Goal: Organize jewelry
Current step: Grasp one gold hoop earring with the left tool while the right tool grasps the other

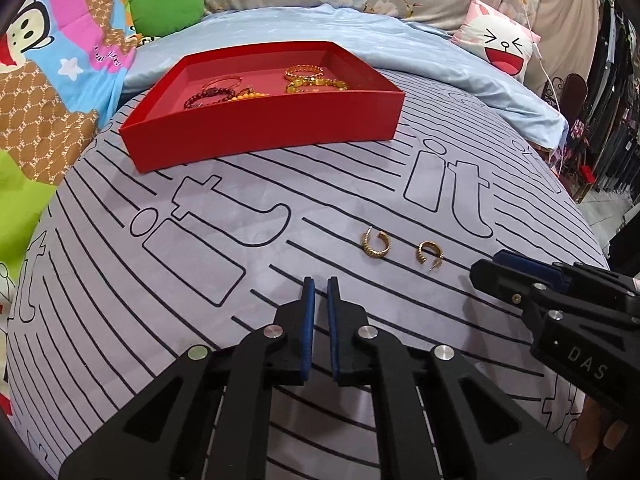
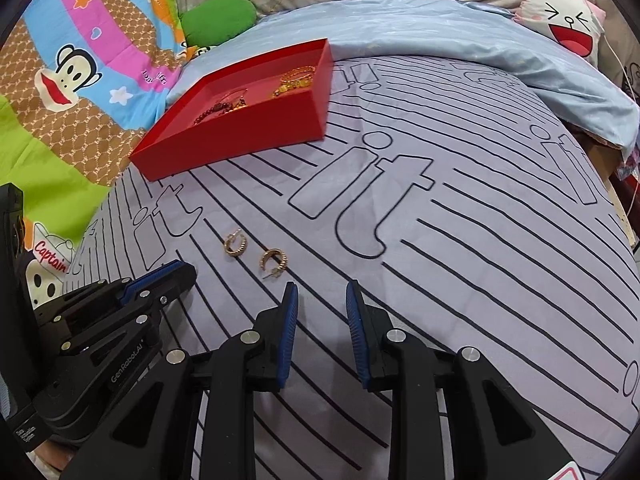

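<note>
Nearby, two earrings point(image 1: 376, 245) point(image 2: 273, 260) lie on the bed point(image 1: 200, 200), apart from the far red tray point(image 1: 260, 128). Left claw point(image 1: 321, 292) is nearly pressed together, empty; right claw point(image 2: 322, 296) is spread, its gap visible only in its own view.

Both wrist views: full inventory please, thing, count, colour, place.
hoop earrings: 2, gold, apart on the striped sheet, ahead of both grippers
tray: 1, red, far side of sheet
bracelets: several, gold, dark red and orange, in tray; count unclear
blanket: 1, light blue, behind tray
cartoon pillow: 1, pink-white, far right
plush: 1, green, far left
left hand-held gripper: nearly closed, empty
right hand-held gripper: open, empty
</note>
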